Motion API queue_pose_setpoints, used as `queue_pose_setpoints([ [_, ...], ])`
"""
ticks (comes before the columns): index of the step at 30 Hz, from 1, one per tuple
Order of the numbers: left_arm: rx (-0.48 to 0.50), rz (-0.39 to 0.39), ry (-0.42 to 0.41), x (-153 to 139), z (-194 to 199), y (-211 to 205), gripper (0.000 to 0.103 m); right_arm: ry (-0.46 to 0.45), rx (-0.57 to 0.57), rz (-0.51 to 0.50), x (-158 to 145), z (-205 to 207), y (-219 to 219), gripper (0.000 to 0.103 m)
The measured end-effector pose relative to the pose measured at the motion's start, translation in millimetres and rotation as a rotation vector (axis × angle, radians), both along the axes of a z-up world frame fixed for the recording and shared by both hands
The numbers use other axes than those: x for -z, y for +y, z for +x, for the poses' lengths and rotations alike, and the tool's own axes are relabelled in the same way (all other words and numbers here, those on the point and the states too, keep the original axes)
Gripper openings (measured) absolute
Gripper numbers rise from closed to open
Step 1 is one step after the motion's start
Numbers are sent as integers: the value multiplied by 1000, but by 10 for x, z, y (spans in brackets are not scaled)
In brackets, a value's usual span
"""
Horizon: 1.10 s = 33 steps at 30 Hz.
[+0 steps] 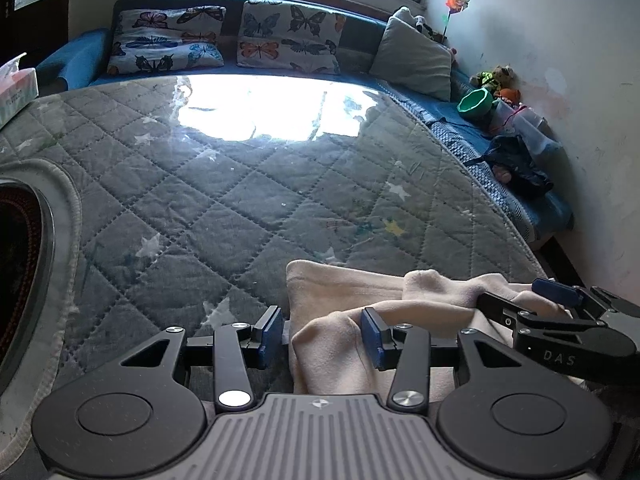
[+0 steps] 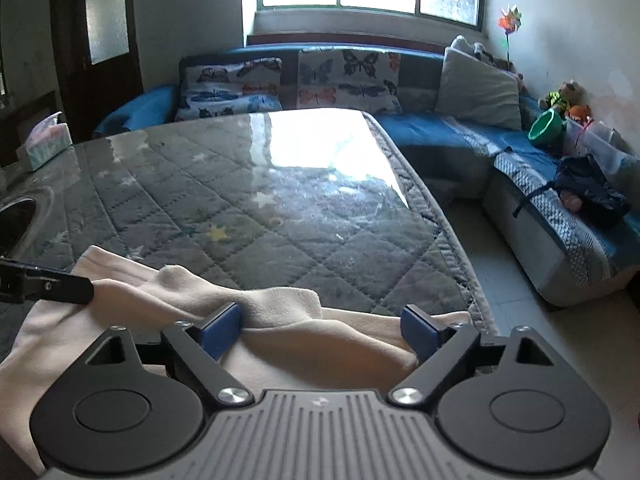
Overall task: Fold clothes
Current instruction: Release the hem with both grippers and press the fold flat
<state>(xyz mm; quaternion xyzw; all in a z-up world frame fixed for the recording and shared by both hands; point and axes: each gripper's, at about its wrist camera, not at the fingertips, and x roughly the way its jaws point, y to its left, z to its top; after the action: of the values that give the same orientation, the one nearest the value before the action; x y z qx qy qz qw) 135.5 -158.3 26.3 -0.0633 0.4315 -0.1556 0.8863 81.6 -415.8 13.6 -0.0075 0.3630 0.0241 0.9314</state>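
A cream garment lies rumpled at the near edge of the grey quilted table cover. My left gripper is open, its blue pads on either side of a raised fold of the cloth. In the right wrist view the same cream garment fills the near foreground. My right gripper is wide open over it, a bunched fold lying between the pads. The right gripper also shows at the right edge of the left wrist view, resting on the cloth. The left gripper's finger shows at the left edge of the right wrist view.
The quilted table cover ends at a hemmed edge on the right, with floor beyond. A blue sofa with butterfly cushions runs behind and along the right. A tissue box sits far left. A dark round opening is at left.
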Motion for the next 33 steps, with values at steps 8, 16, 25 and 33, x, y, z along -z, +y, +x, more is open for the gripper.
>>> queue_pose_setpoints([
  [8,-6,-10,-11,-54,-73,33,48,-13,-7,32,-127,-112,-63,92],
  [16,25,-3,-47,-147,-312,-4,54,20,-58,-10,-100,-13,158,96],
  [25,51,34,-25,-112,-451,-50,66,5,-49,-27,-156,-63,209,100],
  [33,58,47,-52,-127,-632,-38,74,-59,-70,8,-331,-646,75,103],
])
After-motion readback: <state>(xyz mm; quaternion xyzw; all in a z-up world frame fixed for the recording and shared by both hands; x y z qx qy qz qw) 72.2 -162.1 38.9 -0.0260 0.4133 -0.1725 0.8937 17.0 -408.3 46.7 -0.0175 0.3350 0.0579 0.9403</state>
